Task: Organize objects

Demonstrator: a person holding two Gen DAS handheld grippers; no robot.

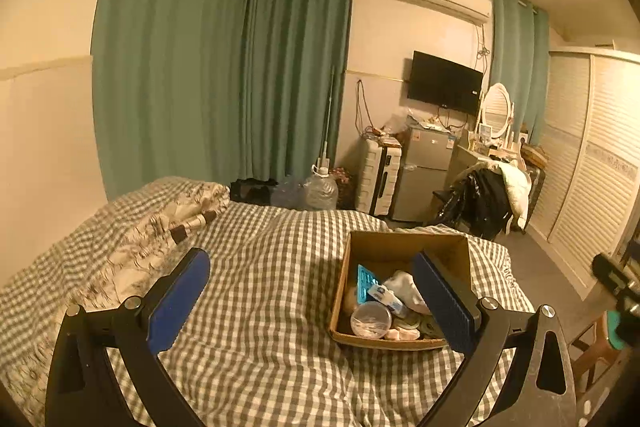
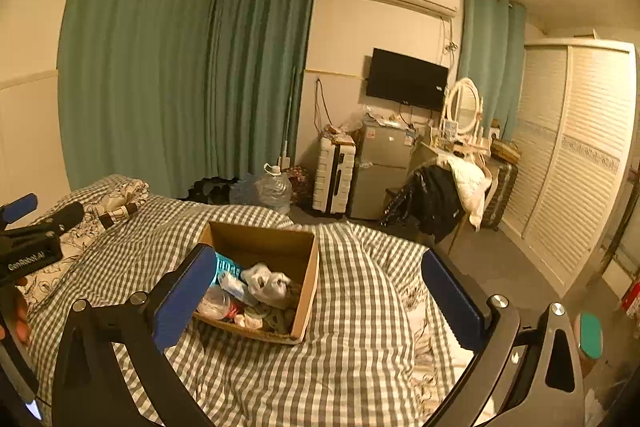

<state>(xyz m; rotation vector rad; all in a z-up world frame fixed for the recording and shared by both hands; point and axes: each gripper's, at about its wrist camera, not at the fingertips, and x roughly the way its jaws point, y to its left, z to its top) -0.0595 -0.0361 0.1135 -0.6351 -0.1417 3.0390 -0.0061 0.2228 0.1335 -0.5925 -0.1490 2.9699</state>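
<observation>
An open cardboard box (image 1: 404, 247) sits on the checked bed cover (image 1: 260, 267); it also shows in the right wrist view (image 2: 276, 247). It holds a teal packet (image 1: 366, 285), a white crumpled bag (image 1: 406, 289), a round clear-lidded tub (image 1: 371, 319) and other small items. My left gripper (image 1: 314, 297) is open and empty above the bed, its right finger in front of the box. My right gripper (image 2: 320, 301) is open and empty, its left finger (image 2: 184, 299) in front of the box's near left corner. The left gripper shows at the left edge of the right wrist view (image 2: 28, 227).
A patterned pillow (image 1: 160, 227) lies at the bed's far left. Beyond the bed stand a water jug (image 1: 320, 189), white suitcase (image 1: 378, 181), small fridge (image 1: 424, 173), a chair draped with clothes (image 1: 486, 199) and a louvred wardrobe (image 1: 592, 155). A wooden stool (image 1: 592, 351) stands at right.
</observation>
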